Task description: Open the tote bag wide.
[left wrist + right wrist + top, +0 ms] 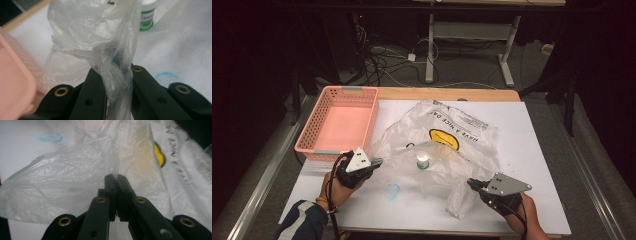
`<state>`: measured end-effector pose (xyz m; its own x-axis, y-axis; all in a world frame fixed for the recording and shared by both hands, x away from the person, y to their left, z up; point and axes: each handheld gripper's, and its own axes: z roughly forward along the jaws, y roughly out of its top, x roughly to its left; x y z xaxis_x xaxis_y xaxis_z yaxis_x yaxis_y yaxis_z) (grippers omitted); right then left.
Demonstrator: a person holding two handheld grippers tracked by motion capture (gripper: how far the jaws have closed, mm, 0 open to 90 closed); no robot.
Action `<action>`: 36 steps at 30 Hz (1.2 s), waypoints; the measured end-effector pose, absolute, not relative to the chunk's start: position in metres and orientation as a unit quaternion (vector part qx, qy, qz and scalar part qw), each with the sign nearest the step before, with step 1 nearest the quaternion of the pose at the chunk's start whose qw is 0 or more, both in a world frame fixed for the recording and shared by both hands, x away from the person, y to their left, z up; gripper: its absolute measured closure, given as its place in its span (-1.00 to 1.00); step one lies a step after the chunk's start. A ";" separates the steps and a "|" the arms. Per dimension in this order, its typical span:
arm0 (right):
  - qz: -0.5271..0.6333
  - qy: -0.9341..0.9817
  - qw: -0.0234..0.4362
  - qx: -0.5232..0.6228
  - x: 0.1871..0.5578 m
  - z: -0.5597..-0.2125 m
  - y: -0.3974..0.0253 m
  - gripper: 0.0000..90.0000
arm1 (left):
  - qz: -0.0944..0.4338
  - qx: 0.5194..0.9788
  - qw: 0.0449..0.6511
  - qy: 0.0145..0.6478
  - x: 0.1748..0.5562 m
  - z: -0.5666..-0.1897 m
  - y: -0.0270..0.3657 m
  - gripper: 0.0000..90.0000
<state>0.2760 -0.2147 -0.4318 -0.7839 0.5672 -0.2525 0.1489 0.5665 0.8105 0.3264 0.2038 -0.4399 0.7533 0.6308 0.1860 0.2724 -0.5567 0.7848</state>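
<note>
The plastic bag (447, 145) lies spread across the middle of the table (532, 150), with the basket (339, 122) just beside it on my left at the far corner. A small bottle (423, 161) stands inside the bag. I hold the bag's near edge between my left gripper (376, 161) and right gripper (472, 183), and a drawn ring (392, 190) sits on the table between them.

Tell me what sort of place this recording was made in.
Probably a lab or recording workspace, not a home: a white-covered work table stands among black curtains, loose cables trail over the grey floor behind it, and a height-adjustable desk frame stands beyond.
</note>
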 end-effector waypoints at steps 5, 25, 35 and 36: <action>0.439 0.825 0.288 0.210 0.273 -0.418 -0.222 1.00 | 0.261 0.832 0.419 0.251 0.316 -0.426 0.204 0.95; 0.486 0.767 0.365 0.206 0.280 -0.370 -0.225 1.00 | 0.325 0.780 0.505 0.179 0.300 -0.375 0.191 0.95; 0.493 0.750 0.371 0.239 0.320 -0.361 -0.219 1.00 | 0.317 0.773 0.521 0.174 0.334 -0.376 0.163 0.95; 0.492 0.749 0.371 0.243 0.324 -0.361 -0.218 1.00 | 0.327 0.764 0.525 0.182 0.338 -0.378 0.160 0.95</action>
